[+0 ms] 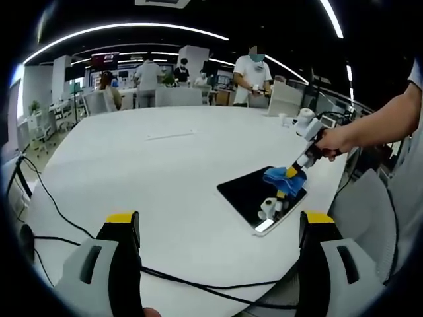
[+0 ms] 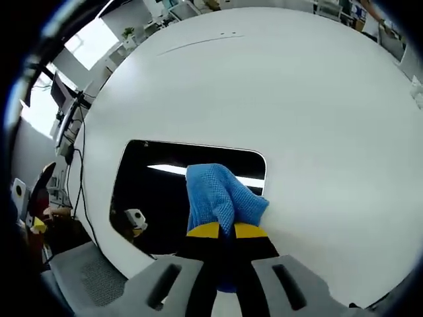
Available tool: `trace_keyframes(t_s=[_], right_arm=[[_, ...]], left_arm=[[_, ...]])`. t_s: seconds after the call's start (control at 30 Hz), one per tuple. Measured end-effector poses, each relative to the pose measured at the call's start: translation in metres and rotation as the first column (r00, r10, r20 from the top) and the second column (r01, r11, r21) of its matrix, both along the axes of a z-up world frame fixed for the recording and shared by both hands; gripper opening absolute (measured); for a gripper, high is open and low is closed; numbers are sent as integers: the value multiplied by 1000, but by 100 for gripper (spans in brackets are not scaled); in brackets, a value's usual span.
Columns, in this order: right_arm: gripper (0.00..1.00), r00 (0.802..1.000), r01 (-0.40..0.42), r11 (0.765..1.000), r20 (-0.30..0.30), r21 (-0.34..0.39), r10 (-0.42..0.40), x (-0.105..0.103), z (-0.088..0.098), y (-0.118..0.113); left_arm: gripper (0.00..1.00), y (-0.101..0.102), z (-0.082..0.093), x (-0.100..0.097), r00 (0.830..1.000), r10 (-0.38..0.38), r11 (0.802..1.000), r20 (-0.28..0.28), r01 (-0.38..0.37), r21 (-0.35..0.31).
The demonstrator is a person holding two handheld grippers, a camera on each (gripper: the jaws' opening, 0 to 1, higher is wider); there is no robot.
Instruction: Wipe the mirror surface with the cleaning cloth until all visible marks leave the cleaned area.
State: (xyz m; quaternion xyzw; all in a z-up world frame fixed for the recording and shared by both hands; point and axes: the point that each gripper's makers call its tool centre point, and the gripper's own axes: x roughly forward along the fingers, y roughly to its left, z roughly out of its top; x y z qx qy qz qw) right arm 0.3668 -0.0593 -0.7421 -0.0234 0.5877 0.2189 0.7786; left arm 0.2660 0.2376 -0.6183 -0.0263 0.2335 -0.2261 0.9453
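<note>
In the right gripper view, the right gripper (image 2: pixel 226 230) rose from the bottom centre, its jaws pinched on the blue cleaning cloth (image 2: pixel 221 196), which pressed on the dark mirror (image 2: pixel 158 191) lying flat on the white table (image 2: pixel 317 105). In the left gripper view, the left gripper (image 1: pixel 221 228) stood spread wide and empty at the bottom, while the mirror sat at centre right near the table's edge.

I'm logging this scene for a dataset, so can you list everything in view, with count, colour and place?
table: one, white, round, under everything
mirror: one, dark, flat near table edge
cleaning cloth: one, blue, on mirror
cables: several, black, left table edge
people: several, far background
chairs: grey, beside table
right gripper: jaws shut on cloth
left gripper: jaws apart, above table
hand: one, holding right gripper
</note>
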Motion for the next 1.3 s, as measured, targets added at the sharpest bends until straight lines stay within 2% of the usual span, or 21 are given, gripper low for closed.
trace_keyframes(t_s=[0.5, 0.9, 1.3], right_arm=[[0, 997, 72, 997, 11, -31, -72, 2, -1, -18], [0, 995, 100, 994, 17, -54, -100, 2, -1, -22], [0, 992, 122, 992, 31, -42, -121, 0, 0, -22]], left_arm=[[99, -1, 1, 2, 1000, -3, 1000, 8, 3, -3], [99, 0, 1, 2, 1000, 1, 1000, 10, -1, -3], [99, 0, 1, 2, 1000, 1, 1000, 12, -1, -9]])
